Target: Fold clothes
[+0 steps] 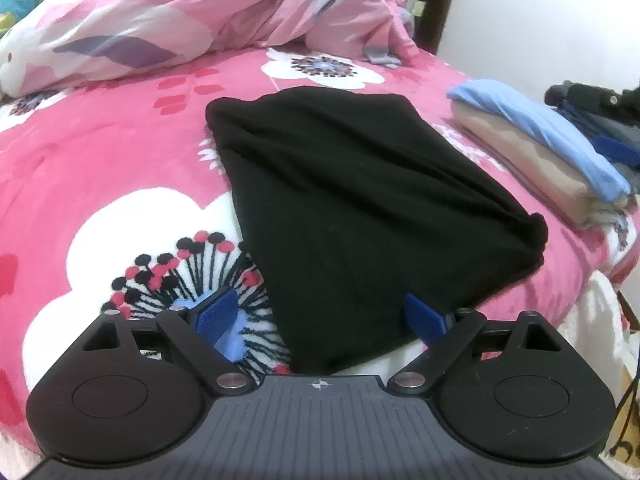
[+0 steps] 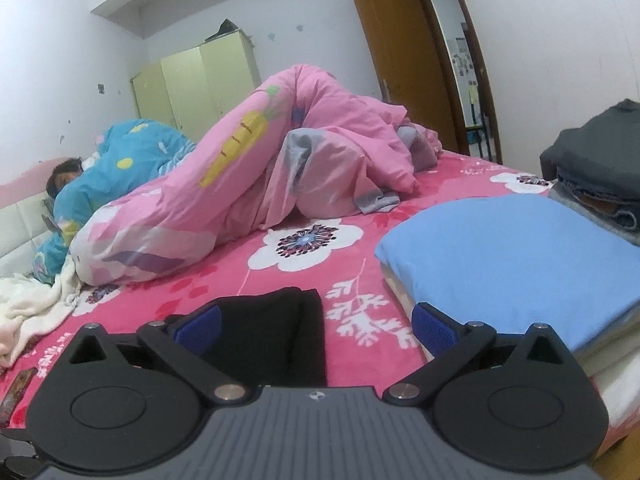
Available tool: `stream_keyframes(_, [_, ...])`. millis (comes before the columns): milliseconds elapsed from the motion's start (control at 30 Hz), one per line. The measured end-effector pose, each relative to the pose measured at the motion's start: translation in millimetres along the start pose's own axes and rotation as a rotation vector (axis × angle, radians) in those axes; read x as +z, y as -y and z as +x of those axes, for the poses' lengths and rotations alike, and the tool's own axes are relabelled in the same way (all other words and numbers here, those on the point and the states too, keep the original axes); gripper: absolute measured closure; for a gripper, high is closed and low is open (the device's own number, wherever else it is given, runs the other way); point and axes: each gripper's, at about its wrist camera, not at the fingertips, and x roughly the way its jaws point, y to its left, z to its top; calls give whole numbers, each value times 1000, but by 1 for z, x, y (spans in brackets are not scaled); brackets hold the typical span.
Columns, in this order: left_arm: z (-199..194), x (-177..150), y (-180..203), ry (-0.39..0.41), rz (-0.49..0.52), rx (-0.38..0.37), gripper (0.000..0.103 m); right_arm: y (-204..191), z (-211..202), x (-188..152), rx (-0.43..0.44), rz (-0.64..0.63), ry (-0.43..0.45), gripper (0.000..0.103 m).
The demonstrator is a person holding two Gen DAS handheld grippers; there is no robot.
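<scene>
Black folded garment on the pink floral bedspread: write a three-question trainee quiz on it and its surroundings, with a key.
1. True or false: the left gripper has its jaws clamped on the black folded garment.
2. Which folded item tops the stack beside the garment? A) light blue cloth B) yellow towel C) white sheet
3. Fill in: the right gripper has its jaws ____.

Key:
1. False; the jaws stand wide, the garment's near edge lying loose between them on the pink floral bedspread.
2. A; the light blue cloth lies on a beige folded piece.
3. Open.
</scene>
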Motion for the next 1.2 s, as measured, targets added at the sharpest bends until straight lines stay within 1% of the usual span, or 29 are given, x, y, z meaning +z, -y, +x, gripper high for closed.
stream_keyframes(67, [1, 2, -1, -20, -27, -7, 4, 1, 0, 0, 0, 8, -2, 0])
stream_keyframes(133, [2, 5, -5, -42, -61, -15, 2, 1, 0, -1, 11, 15, -6, 0])
stream_keyframes(200, [3, 6, -6, -53, -71, -20, 1, 2, 0, -1, 16, 17, -12, 0])
stream_keyframes(267, [4, 6, -5, -58, -67, -20, 0, 3, 1, -2, 29, 22, -23, 0])
stream_keyframes(467, [5, 2, 6, -55, 5, 23, 0, 7, 3, -2, 44, 61, -35, 0])
stream_keyframes(633, [3, 2, 6, -40, -3, 26, 0, 9, 2, -2, 46, 65, -34, 0])
stream_keyframes(733, [4, 3, 5, -44, -14, 24, 0, 10, 2, -2, 48, 70, -33, 0])
stream_keyframes(833, [4, 3, 7, -45, -2, 30, 0, 11, 3, -3, 53, 79, -38, 0])
stream_keyframes(967, [0, 3, 8, -29, 1, 28, 0, 12, 4, -4, 55, 85, -45, 0])
stream_keyframes(1100, [-10, 5, 5, 14, -27, 15, 0, 12, 5, -3, 55, 75, -45, 0])
stream_keyframes(1200, [-16, 6, 0, 61, -49, 6, 0, 8, 7, 1, 60, 47, -39, 0])
